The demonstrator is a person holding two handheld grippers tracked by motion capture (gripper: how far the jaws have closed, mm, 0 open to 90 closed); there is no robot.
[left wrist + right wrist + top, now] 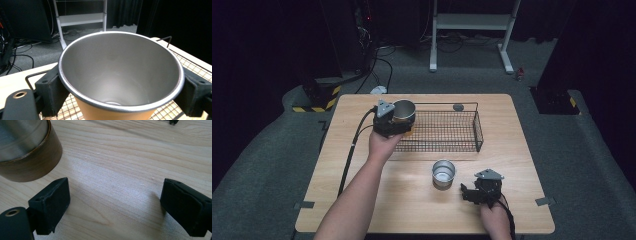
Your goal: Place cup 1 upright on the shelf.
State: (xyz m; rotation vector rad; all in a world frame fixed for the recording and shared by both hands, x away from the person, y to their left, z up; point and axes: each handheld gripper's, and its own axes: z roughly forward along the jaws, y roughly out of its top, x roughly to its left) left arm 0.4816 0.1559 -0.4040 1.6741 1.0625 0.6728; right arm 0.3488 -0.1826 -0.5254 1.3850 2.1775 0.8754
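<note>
While the person's left hand (382, 144) reaches across the wooden desk (362, 200) toward its far left part, the left tool (393, 120) grips a steel cup with an orange outer wall (404, 111), one jaw pressed against each side of the cup just under its rim. In the left gripper view the cup (120, 77) stands upright between the two black jaws, its mouth open to the camera and its brushed inside bare, with the grid of the wire basket (190, 67) showing below and to the right of it. The high view places this cup at the left end of the black wire basket (462, 132), over or just inside its near-left corner; whether the cup's base touches the mesh cannot be told. A small dark round thing (458, 106) lies on the desk just beyond the basket's far rail. The right tool (472, 192) rests low on the near right part of the desk, its jaws spread wide and holding nothing. A second steel cup (444, 173) stands upright on the desk just left of that tool, apart from it; in the right gripper view its brown-banded side (30, 162) sits beyond the left jaw.
</note>
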